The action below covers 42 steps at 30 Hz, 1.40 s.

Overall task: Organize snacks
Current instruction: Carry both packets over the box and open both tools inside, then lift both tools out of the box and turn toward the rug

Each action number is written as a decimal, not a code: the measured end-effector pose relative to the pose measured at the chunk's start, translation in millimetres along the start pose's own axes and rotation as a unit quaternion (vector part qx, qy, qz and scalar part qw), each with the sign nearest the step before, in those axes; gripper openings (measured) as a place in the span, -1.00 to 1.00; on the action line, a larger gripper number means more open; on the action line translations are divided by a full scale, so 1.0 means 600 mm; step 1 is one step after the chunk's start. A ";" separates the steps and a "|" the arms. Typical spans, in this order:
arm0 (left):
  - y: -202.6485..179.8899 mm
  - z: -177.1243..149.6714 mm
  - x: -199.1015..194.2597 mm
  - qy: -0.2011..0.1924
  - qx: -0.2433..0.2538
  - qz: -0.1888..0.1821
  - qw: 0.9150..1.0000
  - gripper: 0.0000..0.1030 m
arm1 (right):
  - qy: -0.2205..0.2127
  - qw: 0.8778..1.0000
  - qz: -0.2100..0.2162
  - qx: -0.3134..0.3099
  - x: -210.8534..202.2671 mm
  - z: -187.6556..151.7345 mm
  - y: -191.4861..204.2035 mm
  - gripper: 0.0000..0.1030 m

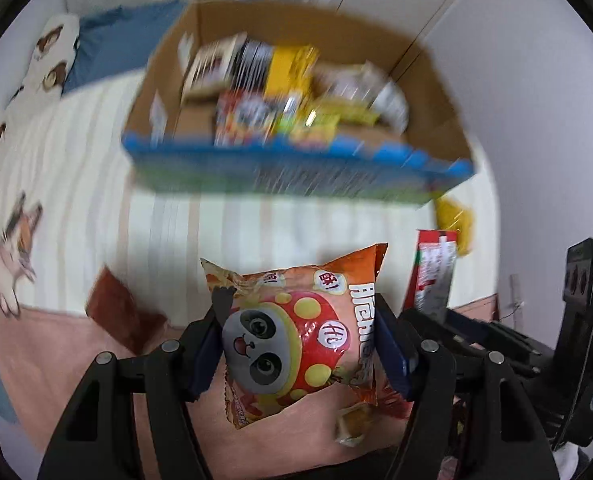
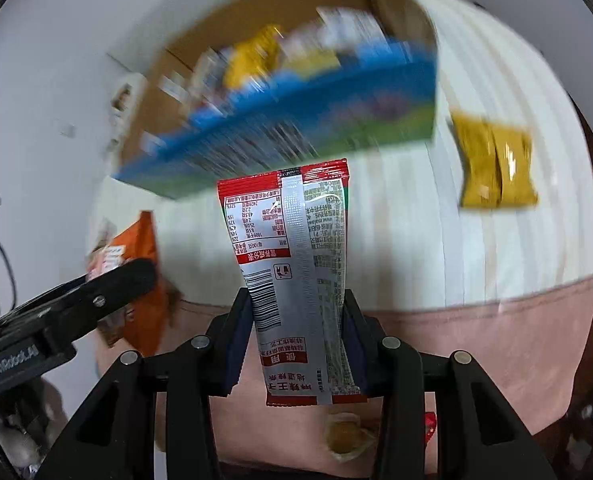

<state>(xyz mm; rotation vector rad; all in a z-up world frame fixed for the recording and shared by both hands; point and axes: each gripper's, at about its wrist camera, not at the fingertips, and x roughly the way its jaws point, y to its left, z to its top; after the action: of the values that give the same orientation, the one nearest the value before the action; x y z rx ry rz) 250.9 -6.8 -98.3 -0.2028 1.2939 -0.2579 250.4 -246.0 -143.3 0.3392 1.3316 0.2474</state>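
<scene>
Two light, crinkly packets are gripped across their middles above the bed: panda snack bag (image 1: 296, 344) in the left tool (image 1: 296, 354), red-and-silver sachet (image 2: 296, 276) in the right tool (image 2: 296, 340); the blurred cardboard box (image 1: 428, 80), probably the destination, lies beyond.

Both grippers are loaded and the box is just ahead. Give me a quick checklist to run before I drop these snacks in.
1. Left gripper grip on the orange panda snack bag: ok, pads press both sides.
2. Right gripper grip on the red and silver packet: ok, clamped at its lower half.
3. Cardboard box open at the top: ok.
4. Free space in the box: cannot tell, the contents are blurred.
5. Grippers apart from each other: ok, a gap shows between them in both views.
6. Snacks left outside the box: not ok, a yellow packet lies on the striped bedding.
</scene>
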 end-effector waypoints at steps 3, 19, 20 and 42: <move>-0.007 0.033 -0.042 -0.026 0.011 -0.014 1.000 0.27 | -0.032 0.999 0.020 -0.015 -0.060 0.038 0.027 -0.13; 0.030 0.277 -0.014 -0.029 0.045 0.065 0.996 0.27 | -0.068 0.997 -0.043 -0.006 -0.071 0.341 0.029 -0.13; 0.037 0.288 0.001 -0.017 0.043 0.069 0.997 0.27 | -0.064 0.997 -0.051 -0.004 -0.061 0.355 0.025 -0.13; 0.134 0.295 0.160 0.105 -0.042 0.071 0.991 0.92 | 0.061 0.993 -0.103 0.009 0.107 0.401 -0.031 0.92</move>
<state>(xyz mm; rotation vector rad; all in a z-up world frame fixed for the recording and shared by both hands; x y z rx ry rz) 451.8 41.6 -163.5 -0.1573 1.5218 -0.1043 499.2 -263.4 -160.4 0.2008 1.4786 0.0836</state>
